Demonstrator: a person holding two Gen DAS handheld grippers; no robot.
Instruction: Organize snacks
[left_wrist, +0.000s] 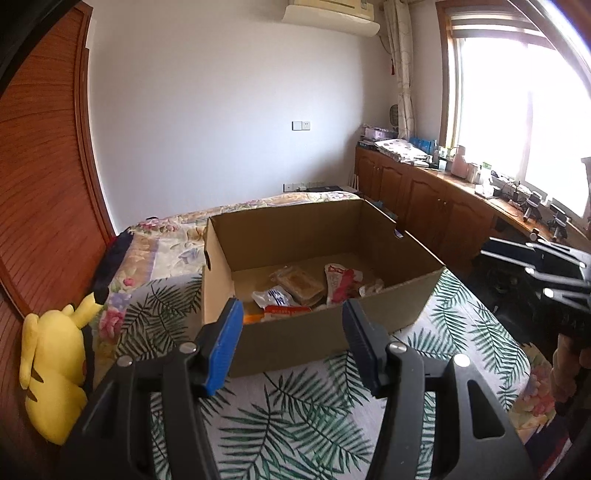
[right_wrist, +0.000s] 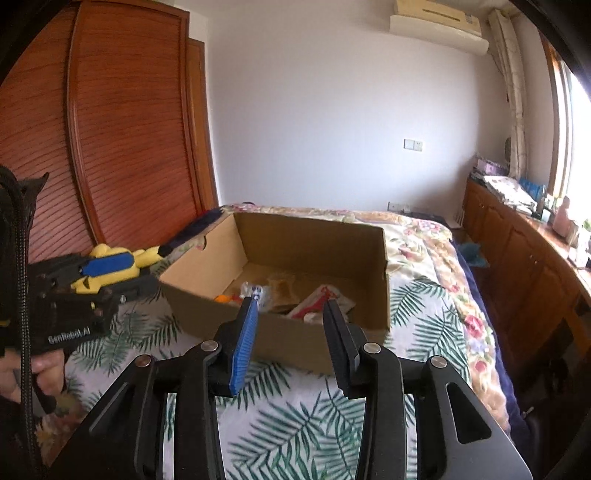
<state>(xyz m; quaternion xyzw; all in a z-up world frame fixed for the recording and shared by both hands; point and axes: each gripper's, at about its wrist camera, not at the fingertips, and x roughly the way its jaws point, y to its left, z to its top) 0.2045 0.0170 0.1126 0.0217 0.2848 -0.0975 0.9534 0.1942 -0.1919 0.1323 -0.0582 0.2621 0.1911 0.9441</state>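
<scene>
Both the left gripper (left_wrist: 291, 317) and right gripper (right_wrist: 290, 314) gape empty before the snack box (left_wrist: 325, 332); only the right view shows a hand (right_wrist: 44, 369)

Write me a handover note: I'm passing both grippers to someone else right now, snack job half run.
Left gripper: open, empty, short of the cardboard box.
Right gripper: open, nothing between the fingers, also in front of the box.
Box sits on the leaf-print cloth on the bed.
Done: several snack packets lie in a loose heap on the box floor.
Left: no snacks show outside the box; tidy the heap if order matters.
</scene>
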